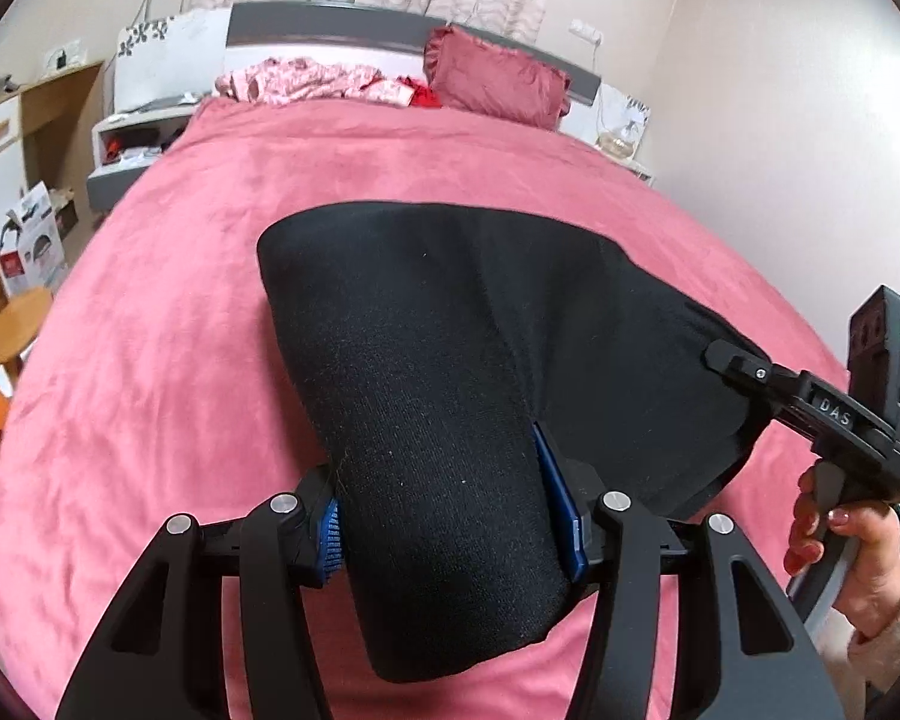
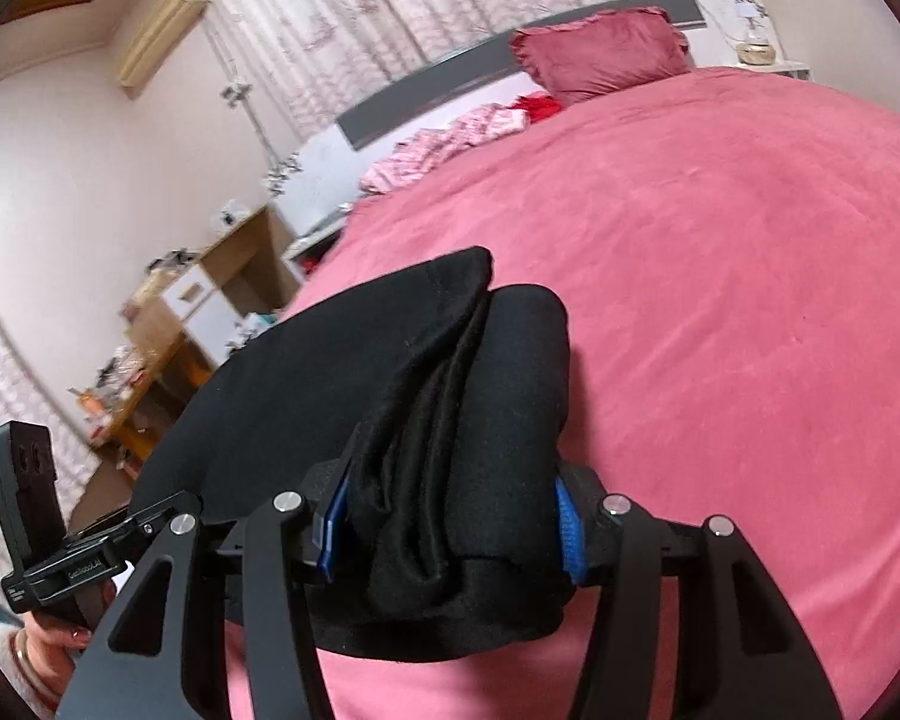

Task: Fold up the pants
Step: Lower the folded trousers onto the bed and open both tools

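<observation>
Evidently both the left gripper and right gripper have jaws half-closed, clamping bunched black pants.

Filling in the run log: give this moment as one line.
task: fold pants | left gripper: shut on pants | right gripper: shut on pants | pants: lifted over bed

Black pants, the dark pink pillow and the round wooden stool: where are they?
black pants [image 1: 450, 324]: left wrist view, on the wide middle of the cloth.
dark pink pillow [image 2: 600, 54]: right wrist view, on its front face.
round wooden stool [image 1: 15, 324]: left wrist view, on its seat.
</observation>
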Motion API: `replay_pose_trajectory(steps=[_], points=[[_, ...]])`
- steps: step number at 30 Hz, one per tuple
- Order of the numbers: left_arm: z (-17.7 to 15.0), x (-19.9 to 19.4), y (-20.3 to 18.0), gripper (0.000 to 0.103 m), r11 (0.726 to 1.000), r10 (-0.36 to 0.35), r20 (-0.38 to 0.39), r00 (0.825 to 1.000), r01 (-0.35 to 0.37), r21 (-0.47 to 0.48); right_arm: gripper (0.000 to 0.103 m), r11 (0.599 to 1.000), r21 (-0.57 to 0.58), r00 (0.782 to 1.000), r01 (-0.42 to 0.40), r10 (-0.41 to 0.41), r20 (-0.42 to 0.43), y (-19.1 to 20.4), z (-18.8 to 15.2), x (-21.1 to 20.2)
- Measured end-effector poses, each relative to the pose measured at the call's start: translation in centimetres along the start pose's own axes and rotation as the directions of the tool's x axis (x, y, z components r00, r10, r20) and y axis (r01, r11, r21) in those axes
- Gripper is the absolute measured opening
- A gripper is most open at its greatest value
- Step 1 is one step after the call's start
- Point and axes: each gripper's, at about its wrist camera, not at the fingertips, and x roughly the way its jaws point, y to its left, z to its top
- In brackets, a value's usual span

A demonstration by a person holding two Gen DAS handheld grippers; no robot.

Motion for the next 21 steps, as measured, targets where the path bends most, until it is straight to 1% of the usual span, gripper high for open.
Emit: replay_pose_trajectory(steps=[2,3,4,5,6,7,8,9,10,12,14,16,18,19,21], points=[[-0.4,2.8,0.7,0.055,1.0,0.026,-0.052,0.998,-0.027,-0.011,0.055,0.999,-0.008,0.998,0.045,-0.046,-0.046,-0.6,-0.4,2.2],[-0.8,4.0,1.0,0.056,0.999,0.039,-0.082,0.996,-0.04,-0.013,0.062,0.997,-0.017,0.996,0.07,-0.071,-0.062,-0.8,-0.6,2.8],[-1.4,4.7,1.1,0.063,0.998,0.057,-0.094,0.994,-0.058,-0.008,0.07,0.994,-0.033,0.991,0.108,-0.11,-0.08,-1.1,-1.2,3.5],[-1.9,4.9,1.4,0.069,0.998,0.069,-0.082,0.994,-0.069,-0.003,0.073,0.992,-0.042,0.989,0.123,-0.126,-0.077,-1.3,-1.7,3.7],[-2.6,4.7,1.7,0.073,0.997,0.076,-0.043,0.996,-0.077,-0.007,0.078,0.992,-0.037,0.99,0.12,-0.122,-0.066,-1.7,-1.9,3.7],[-3.2,4.5,2.1,0.082,0.996,0.086,-0.025,0.996,-0.087,-0.025,0.082,0.993,-0.023,0.991,0.113,-0.115,-0.063,-2.1,-2.2,3.5],[-3.4,4.5,2.4,0.083,0.995,0.086,-0.022,0.996,-0.087,-0.047,0.083,0.994,-0.007,0.992,0.109,-0.109,-0.07,-2.5,-2.4,3.5],[-3.8,4.3,2.9,0.083,0.993,0.069,-0.02,0.997,-0.07,-0.091,0.086,0.994,0.005,0.991,0.111,-0.11,-0.072,-2.8,-2.5,3.4],[-4.2,3.9,3.2,0.083,0.989,0.061,-0.016,0.998,-0.063,-0.132,0.086,0.993,0.025,0.991,0.112,-0.11,-0.074,-3.0,-2.7,3.2],[-5.0,3.2,3.0,0.083,0.983,0.078,-0.008,0.997,-0.079,-0.167,0.088,0.992,0.054,0.991,0.115,-0.111,-0.08,-3.2,-2.9,2.9],[-5.9,2.2,2.0,0.083,0.98,0.116,0.004,0.993,-0.114,-0.162,0.088,0.99,0.071,0.99,0.121,-0.115,-0.08,-3.2,-3.1,2.4],[-6.7,1.4,1.1,0.083,0.98,0.138,0.01,0.99,-0.135,-0.145,0.09,0.988,0.082,0.989,0.128,-0.122,-0.084,-3.2,-3.6,1.4],[-7.2,0.5,0.2,0.083,0.981,0.139,0.017,0.99,-0.136,-0.135,0.091,0.989,0.081,0.99,0.122,-0.116,-0.083,-2.7,-3.9,0.5],[-7.7,0.1,-0.3,0.084,0.983,0.132,0.001,0.991,-0.131,-0.125,0.091,0.99,0.069,0.99,0.121,-0.115,-0.08,-2.4,-4.1,0.0],[-8.0,0.0,-0.8,0.084,0.984,0.142,-0.035,0.989,-0.145,-0.103,0.092,0.991,0.029,0.989,0.129,-0.127,-0.07,-1.3,-4.5,-1.0]])
